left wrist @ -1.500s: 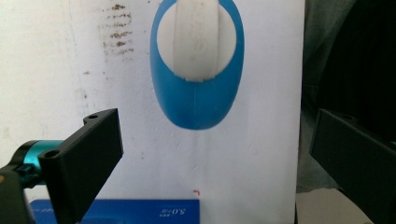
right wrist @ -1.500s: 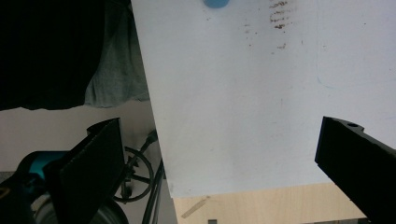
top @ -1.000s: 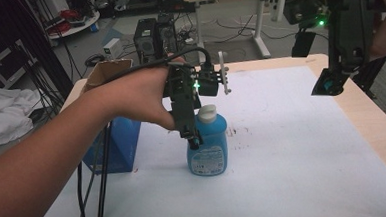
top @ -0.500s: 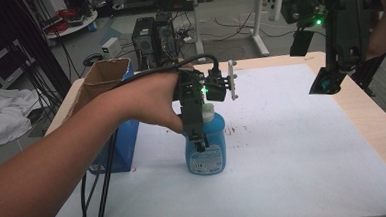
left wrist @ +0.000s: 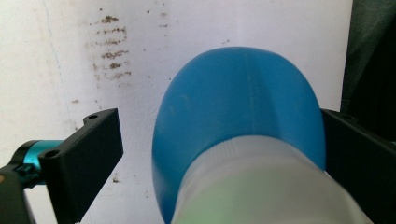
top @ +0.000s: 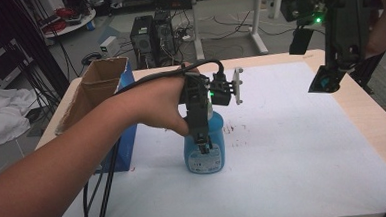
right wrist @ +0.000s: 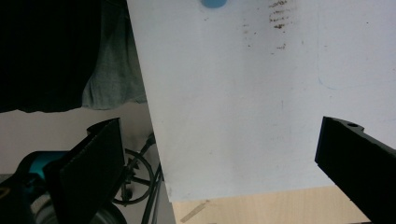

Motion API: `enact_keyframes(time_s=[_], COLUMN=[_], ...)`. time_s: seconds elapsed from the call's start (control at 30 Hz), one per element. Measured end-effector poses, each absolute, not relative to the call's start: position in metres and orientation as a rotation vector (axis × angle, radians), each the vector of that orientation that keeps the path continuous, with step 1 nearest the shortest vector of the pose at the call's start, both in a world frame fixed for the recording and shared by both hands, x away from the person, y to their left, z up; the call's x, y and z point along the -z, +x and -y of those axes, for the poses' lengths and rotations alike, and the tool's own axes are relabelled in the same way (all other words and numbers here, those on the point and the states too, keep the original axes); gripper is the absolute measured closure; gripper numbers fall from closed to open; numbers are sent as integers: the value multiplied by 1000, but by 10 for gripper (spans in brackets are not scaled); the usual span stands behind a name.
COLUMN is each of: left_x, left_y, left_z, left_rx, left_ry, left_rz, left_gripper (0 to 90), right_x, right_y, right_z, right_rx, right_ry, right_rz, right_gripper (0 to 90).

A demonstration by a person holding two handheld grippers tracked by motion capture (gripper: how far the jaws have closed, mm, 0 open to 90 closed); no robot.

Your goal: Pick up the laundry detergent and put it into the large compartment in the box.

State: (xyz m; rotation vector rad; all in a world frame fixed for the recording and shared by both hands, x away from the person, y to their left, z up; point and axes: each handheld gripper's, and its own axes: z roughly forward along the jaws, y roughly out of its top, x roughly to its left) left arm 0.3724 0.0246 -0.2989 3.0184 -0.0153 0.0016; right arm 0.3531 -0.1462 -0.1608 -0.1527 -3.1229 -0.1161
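Left gripper (top: 203,139): I hold it straight down over the blue bottle (top: 205,150), jaws spread either side of its shoulder, one pad touching and the other just clear; bottle upright on the white mat (top: 299,144), slightly nearer the front edge than a second ago. Right gripper (top: 326,80): jaws apart, empty, raised over the mat's far right corner as before.

Open mat (top: 299,144) right of bottle (top: 204,154); box (top: 102,88) left.
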Motion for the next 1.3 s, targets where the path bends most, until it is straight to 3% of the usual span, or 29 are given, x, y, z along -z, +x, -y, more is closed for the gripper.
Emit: enact_keyframes(time_s=[0.07, 1.3], left_x=[299, 298], left_y=[373, 370], left_z=[-25, -25], left_rx=[4, -5], left_ry=[3020, 3034], left_rz=[20, 46], left_gripper=[79, 254], right_x=[161, 166], right_y=[353, 356], right_z=[147, 146], right_rx=[117, 124], right_ry=[-150, -161], right_rz=[3122, 3124], right_gripper=[9, 9])
